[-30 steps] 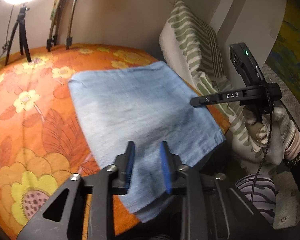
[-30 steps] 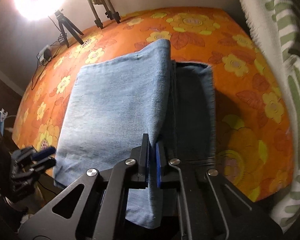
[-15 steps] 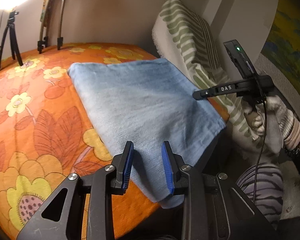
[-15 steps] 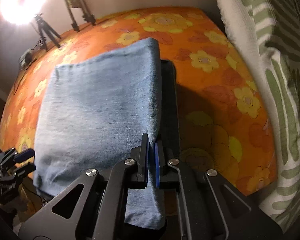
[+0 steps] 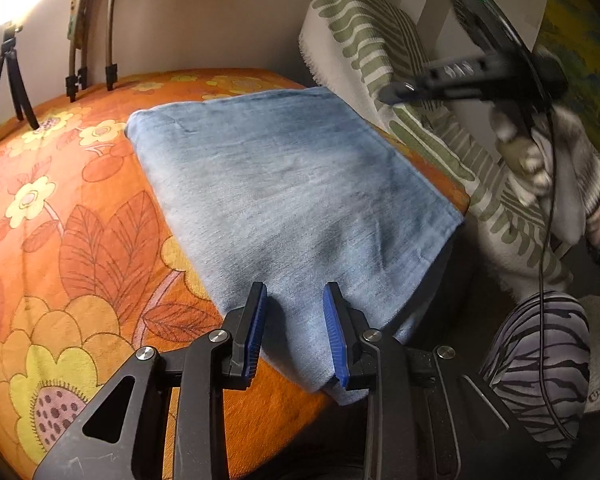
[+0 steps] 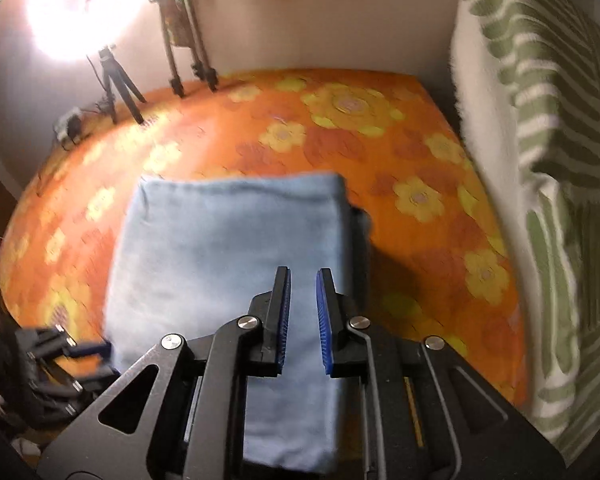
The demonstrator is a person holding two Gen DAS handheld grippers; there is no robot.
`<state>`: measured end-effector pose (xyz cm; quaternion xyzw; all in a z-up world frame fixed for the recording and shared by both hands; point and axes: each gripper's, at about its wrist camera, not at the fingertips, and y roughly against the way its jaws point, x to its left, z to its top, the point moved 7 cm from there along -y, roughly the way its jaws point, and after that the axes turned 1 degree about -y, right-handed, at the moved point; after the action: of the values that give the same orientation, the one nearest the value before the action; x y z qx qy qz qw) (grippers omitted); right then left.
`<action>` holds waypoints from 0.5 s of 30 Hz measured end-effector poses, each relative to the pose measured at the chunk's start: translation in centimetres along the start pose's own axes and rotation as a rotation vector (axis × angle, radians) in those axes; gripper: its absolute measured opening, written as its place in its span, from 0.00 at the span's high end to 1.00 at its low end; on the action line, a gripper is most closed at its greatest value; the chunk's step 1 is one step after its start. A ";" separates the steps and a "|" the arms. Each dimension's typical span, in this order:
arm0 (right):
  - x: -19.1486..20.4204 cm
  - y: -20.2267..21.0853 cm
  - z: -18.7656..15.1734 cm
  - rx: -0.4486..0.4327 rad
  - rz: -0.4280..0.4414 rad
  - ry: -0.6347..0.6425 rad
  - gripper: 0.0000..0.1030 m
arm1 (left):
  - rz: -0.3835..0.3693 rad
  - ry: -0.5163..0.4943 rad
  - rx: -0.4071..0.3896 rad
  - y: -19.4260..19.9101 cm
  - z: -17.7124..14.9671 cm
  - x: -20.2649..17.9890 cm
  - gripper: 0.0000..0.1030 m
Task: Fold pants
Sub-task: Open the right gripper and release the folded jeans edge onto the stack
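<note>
An orange flowered bedspread (image 5: 80, 240) carries folded light-blue denim pants (image 5: 284, 200) overhanging its near edge; the left gripper (image 5: 294, 332) hovers part-open and empty, the right gripper (image 6: 302, 312) is opening, empty.

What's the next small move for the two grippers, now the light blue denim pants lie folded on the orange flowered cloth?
Probably bring the left gripper down onto the near corner of the light blue denim pants to neaten it. The fold already lies flat on the orange flowered cloth, the right gripper is opening with nothing between its pads, and that corner hangs over the edge.

Folded pants (image 5: 284, 200) lie flat on the bed (image 5: 60, 240). The left claw (image 5: 294, 334) hovers open above their near edge. The right claw (image 5: 392, 92) is blurred.
</note>
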<state>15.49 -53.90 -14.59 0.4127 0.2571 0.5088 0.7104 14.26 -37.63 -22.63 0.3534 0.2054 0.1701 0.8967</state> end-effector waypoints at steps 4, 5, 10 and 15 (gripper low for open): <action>1.5 -2.8 1.9 0.012 0.066 -0.017 0.88 | -0.006 0.009 0.000 -0.1 0.0 0.2 0.74; 1.8 -3.9 2.5 0.018 0.081 -0.029 0.88 | -0.006 0.009 0.000 -0.1 0.0 0.2 0.74; 1.4 -8.5 3.6 0.053 0.033 -0.053 0.88 | -0.004 -0.003 0.005 -0.2 0.0 0.1 0.74; 0.7 -10.0 4.5 0.054 0.033 -0.085 0.95 | -0.008 -0.016 0.006 -0.3 0.0 -0.2 0.73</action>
<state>24.34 -56.16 -20.67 0.4572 0.2336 0.4954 0.7007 14.11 -37.95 -22.84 0.3568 0.2000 0.1630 0.8979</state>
